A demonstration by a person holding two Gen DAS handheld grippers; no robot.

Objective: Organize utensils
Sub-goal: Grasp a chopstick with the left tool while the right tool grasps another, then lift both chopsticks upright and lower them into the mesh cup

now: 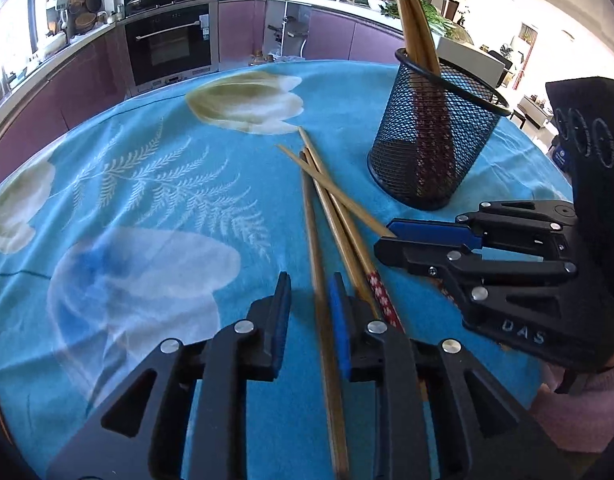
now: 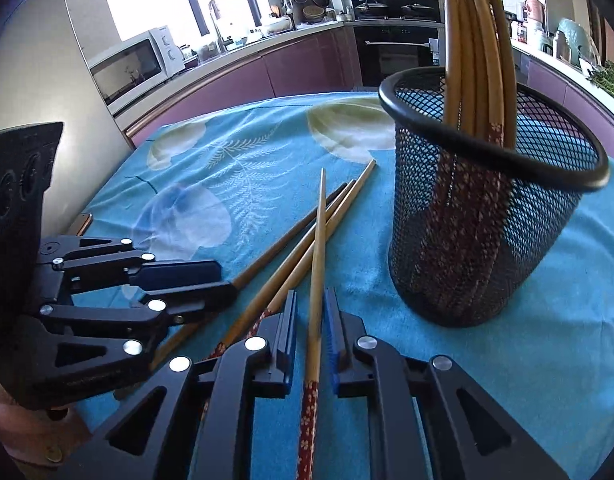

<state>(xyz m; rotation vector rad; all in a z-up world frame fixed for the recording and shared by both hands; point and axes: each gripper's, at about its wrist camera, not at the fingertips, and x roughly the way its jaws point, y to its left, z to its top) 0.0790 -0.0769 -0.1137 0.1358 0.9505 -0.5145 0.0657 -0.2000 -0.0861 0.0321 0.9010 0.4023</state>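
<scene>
Several bamboo chopsticks lie crossed on the blue floral tablecloth point(image 1: 147, 152). My left gripper point(image 1: 310, 280) sits low over them, and one plain chopstick point(image 1: 315, 240) runs between its pads with a visible gap on the left side, so it is open. My right gripper point(image 2: 311, 300) straddles another chopstick point(image 2: 318, 240) with a red patterned end. A slim gap shows beside that stick too. Each gripper appears in the other's view, the right gripper point(image 1: 385, 238) and the left gripper point(image 2: 225, 282). A black mesh holder point(image 1: 435, 148) point(image 2: 487, 240) stands upright behind, with several chopsticks point(image 2: 471, 40) in it.
The table's far edge meets purple kitchen cabinets and a built-in oven point(image 1: 167, 44). A microwave point(image 2: 127, 64) stands on the counter at the left. A pink sleeve point(image 1: 579, 412) shows behind the right gripper. Open cloth stretches left of the chopsticks.
</scene>
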